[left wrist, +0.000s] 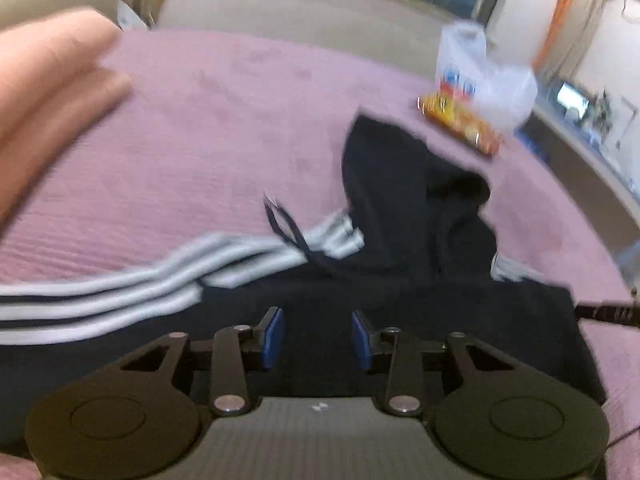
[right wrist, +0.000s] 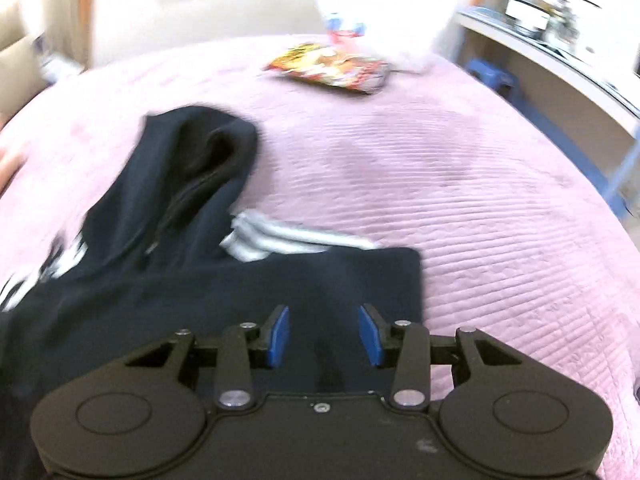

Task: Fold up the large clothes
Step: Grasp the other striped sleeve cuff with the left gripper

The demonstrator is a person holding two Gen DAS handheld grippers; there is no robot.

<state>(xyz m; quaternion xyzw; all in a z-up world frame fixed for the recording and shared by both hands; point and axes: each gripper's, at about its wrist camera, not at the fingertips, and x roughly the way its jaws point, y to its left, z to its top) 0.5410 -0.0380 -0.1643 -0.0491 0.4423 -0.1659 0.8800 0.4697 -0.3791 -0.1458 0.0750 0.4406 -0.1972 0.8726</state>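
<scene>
The dark hooded jacket [left wrist: 420, 292] is laid on the pink bedspread [left wrist: 208, 128], toward its near edge, and is already partly folded: in the right wrist view a straight folded edge and a squared corner are seen at its right side. The hood [right wrist: 200, 148] is left unfolded and points toward the far edge of the bedspread. A white-striped sleeve [left wrist: 132, 292] is laid across the body toward the left, and a second striped portion [right wrist: 280, 240] is tucked beside the hood, presumably so that the sleeves are kept inside the outline of the fold. A drawstring [left wrist: 288, 232] is seen lying loose over the stripes.

The left gripper [left wrist: 318, 338] is held above the jacket body, its jaws partly apart with nothing gripped between the blue pads [left wrist: 274, 338]. The right gripper [right wrist: 324, 336] is likewise held over the folded panel near its right corner, jaws moderately apart and empty. Both are judged to be clear of the cloth, as between one fold and the next.

At the far right corner of the bedspread a snack packet [right wrist: 332, 68] and a white plastic bag [right wrist: 376, 12] are set well apart from the jacket. A folded peach blanket [left wrist: 52, 92] is kept at the left edge. Both views are blurred by motion.
</scene>
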